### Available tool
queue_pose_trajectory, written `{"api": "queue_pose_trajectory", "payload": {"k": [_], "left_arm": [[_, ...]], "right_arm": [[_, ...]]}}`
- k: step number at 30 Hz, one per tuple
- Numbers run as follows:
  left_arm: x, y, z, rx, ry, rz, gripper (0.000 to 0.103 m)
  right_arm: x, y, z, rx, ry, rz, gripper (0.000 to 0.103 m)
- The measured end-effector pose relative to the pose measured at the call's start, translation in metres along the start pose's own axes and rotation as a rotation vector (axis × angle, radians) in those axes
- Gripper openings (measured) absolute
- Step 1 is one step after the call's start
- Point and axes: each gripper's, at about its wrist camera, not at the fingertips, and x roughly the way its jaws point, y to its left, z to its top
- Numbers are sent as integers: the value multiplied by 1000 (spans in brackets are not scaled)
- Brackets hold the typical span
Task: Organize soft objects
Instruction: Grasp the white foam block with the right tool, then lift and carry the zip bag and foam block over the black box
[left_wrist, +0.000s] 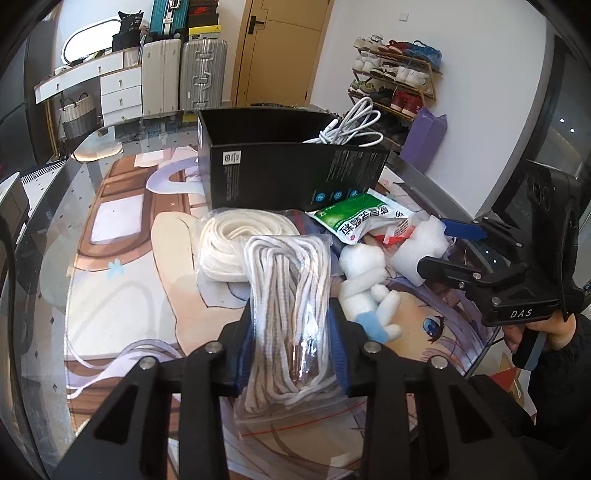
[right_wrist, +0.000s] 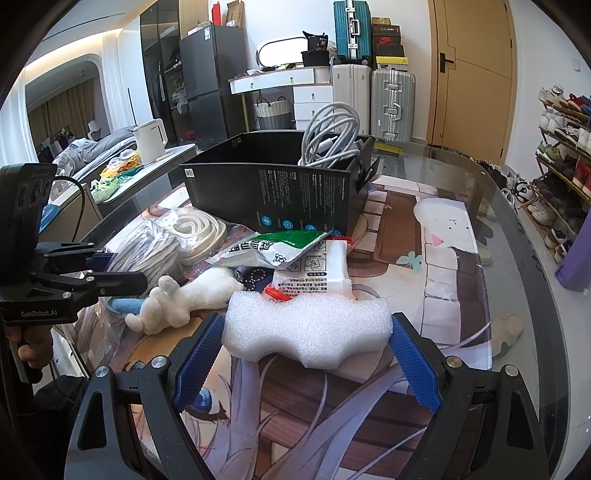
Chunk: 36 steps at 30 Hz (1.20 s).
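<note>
My left gripper (left_wrist: 291, 332) is shut on a clear bag of white-and-grey laces (left_wrist: 288, 295), its far end resting on the mat. My right gripper (right_wrist: 308, 339) is wide open around a white foam block (right_wrist: 310, 328); the blue pads (right_wrist: 199, 354) sit beside its two ends, and I cannot tell whether they touch it. A black open box (left_wrist: 291, 173) stands behind the pile with a white cable (left_wrist: 351, 125) in it. A white plush toy (left_wrist: 369, 288), a coil of white rope (left_wrist: 229, 236) and a green-and-white packet (left_wrist: 354, 218) lie between.
An anime-print mat (right_wrist: 454, 266) covers the glass table (right_wrist: 517, 229). A shoe rack (left_wrist: 399, 81) and purple bag (left_wrist: 424, 136) stand beyond the table's right edge. Suitcases (left_wrist: 203, 74) and drawers stand by the far wall. A white kettle (right_wrist: 151, 140) sits on a side table.
</note>
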Motion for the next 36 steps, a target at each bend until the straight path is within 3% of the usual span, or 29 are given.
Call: {"api": "queue_pose_trajectory", "payload": {"k": [20, 36], "left_arm": [[-41, 8, 26, -27, -154, 22, 33], [-43, 5, 75, -1, -252, 32, 33]], "right_arm": [[-45, 14, 20, -34, -147, 11, 90], [-56, 33, 65, -107, -236, 4, 90]]}}
